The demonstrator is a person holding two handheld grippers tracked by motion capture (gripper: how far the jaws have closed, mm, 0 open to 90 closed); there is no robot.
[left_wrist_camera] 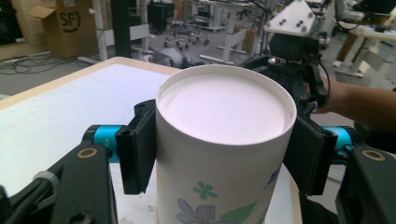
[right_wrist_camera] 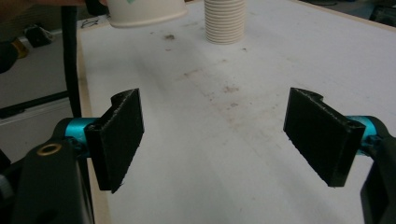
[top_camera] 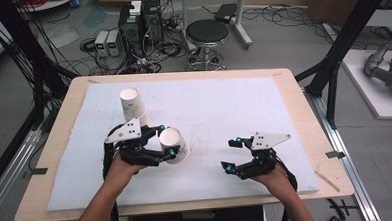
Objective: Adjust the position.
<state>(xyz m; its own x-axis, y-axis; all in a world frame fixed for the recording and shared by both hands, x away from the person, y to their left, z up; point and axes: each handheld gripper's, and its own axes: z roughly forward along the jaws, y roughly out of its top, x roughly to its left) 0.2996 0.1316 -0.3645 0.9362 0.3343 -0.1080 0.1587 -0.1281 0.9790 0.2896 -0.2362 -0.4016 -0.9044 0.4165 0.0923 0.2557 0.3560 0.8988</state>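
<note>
A white paper cup (top_camera: 174,145) with a flower print, bottom side up, sits between the pads of my left gripper (top_camera: 167,141), which is shut on it just above the white board (top_camera: 234,104). In the left gripper view the cup (left_wrist_camera: 224,135) stands between both black pads (left_wrist_camera: 137,147), its flat base facing the camera. A stack of upturned paper cups (top_camera: 132,104) stands behind the left gripper. My right gripper (top_camera: 231,154) is open over the board's front right, nothing between its fingers. In the right gripper view (right_wrist_camera: 219,140) the held cup's rim (right_wrist_camera: 144,11) and the stack (right_wrist_camera: 225,21) show ahead.
The white board lies on a wooden table (top_camera: 304,116). A black stool (top_camera: 207,35), computer boxes and cables stand on the floor beyond the far edge. Black frame posts rise at both sides. The right gripper (left_wrist_camera: 299,46) and its hand show behind the cup.
</note>
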